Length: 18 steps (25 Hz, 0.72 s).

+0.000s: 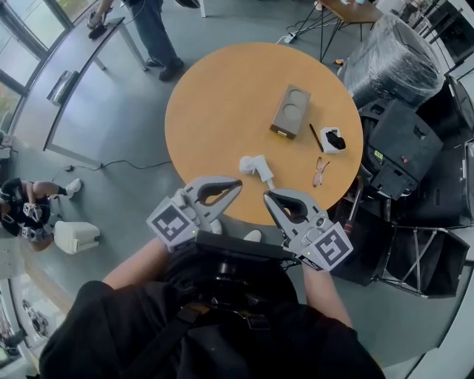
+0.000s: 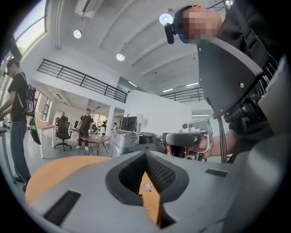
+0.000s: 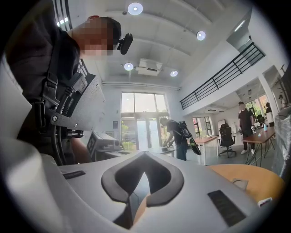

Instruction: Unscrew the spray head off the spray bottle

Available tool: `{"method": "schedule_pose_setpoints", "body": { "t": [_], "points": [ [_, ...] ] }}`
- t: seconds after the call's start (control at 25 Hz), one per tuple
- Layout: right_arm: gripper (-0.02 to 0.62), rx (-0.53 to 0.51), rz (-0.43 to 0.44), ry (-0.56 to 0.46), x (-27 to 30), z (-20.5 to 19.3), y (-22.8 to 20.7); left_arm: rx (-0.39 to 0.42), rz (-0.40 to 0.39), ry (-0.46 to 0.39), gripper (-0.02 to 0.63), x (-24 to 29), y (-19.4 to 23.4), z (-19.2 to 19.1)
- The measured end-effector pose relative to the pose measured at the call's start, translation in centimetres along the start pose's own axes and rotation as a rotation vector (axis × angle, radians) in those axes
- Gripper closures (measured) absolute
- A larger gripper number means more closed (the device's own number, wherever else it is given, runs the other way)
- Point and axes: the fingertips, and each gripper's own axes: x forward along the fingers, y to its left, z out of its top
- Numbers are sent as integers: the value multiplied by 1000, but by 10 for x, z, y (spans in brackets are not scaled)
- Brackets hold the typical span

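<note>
The left gripper [image 1: 231,185] and right gripper [image 1: 271,198] are clenching nothing; the spray head [image 1: 255,167] is lying at 12 o'clock, between their tips

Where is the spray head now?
In the head view the spray head lies on the round table, near its closest edge, left of the glasses.

A round orange table [image 1: 215,104] stands on grey floor [image 1: 126,185], a long grey desk [image 1: 78,63] at ten o'clock, a plastic-wrapped bundle [image 1: 389,63] at two. Round ceiling lights [image 3: 135,8] shine.
</note>
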Motion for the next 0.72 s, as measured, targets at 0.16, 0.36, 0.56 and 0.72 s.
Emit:
{"method": "schedule_pose_setpoints", "body": {
  "t": [0.16, 0.36, 0.56, 0.72],
  "points": [
    [601, 8, 1, 2, 1, -2, 4, 12, 6, 11, 592, -5, -1, -2],
    [601, 9, 8, 9, 4, -3, 15, 24, 1, 14, 592, -17, -8, -2],
    [601, 14, 11, 14, 7, -9, 17, 33, -15, 14, 592, -19, -11, -3],
    [601, 10, 9, 19, 9, -11, 22, 36, -24, 23, 592, -24, -13, -7]
  ]
}}
